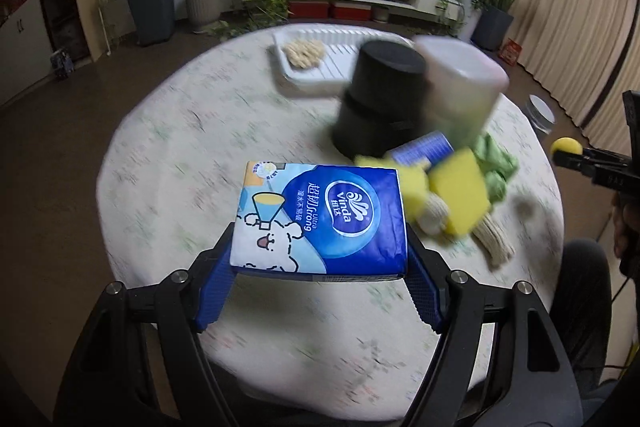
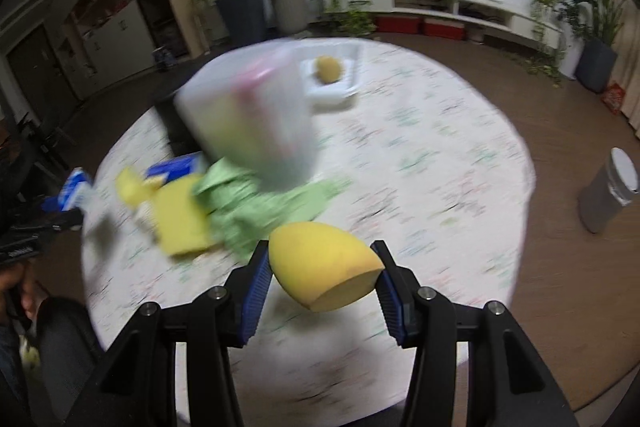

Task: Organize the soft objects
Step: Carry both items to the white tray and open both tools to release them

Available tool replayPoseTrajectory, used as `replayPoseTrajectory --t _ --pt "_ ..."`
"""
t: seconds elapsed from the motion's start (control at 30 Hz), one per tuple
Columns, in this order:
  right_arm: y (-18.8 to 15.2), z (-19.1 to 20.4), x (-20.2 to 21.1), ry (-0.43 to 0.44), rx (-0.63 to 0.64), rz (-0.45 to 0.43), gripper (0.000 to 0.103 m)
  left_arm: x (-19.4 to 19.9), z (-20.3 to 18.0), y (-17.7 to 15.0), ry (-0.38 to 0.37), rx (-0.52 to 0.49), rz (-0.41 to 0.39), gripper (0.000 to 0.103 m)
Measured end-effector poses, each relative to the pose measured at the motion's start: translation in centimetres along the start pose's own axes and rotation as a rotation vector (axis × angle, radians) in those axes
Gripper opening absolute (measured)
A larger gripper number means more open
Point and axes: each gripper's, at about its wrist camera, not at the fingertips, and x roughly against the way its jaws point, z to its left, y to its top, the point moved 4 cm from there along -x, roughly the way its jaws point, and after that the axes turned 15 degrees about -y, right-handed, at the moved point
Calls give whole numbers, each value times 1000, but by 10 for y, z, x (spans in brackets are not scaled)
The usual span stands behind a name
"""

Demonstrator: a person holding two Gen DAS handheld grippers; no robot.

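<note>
While left hand-held gripper (image 1: 320,267) clamps tissue pack (image 1: 320,211) | right hand-held gripper (image 2: 322,277) clamps yellow sponge (image 2: 322,263)

Motion blur and overlap hide much of your table.
The clear container (image 2: 256,123) smears, covering the green cloth (image 2: 264,211); far right, your other gripper (image 1: 566,147) is cut off.

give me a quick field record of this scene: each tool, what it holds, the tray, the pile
left tool: shut on blue Vinda tissue pack, lifted off the table
right tool: shut on yellow egg-shaped sponge
white slatted tray: far side of round table, holds beige knitted cloth
pile: flat yellow sponges, green cloth
image: motion-blurred
</note>
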Motion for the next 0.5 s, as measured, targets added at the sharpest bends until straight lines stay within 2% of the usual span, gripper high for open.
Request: replayPoseTrajectory --t 0.2,0.5 --pt "48 -39 -12 -74 -1 -37 52 5 25 40 33 -7 -23 73" --pt "121 -54 -26 -112 17 -94 53 2 38 104 70 -73 -43 73"
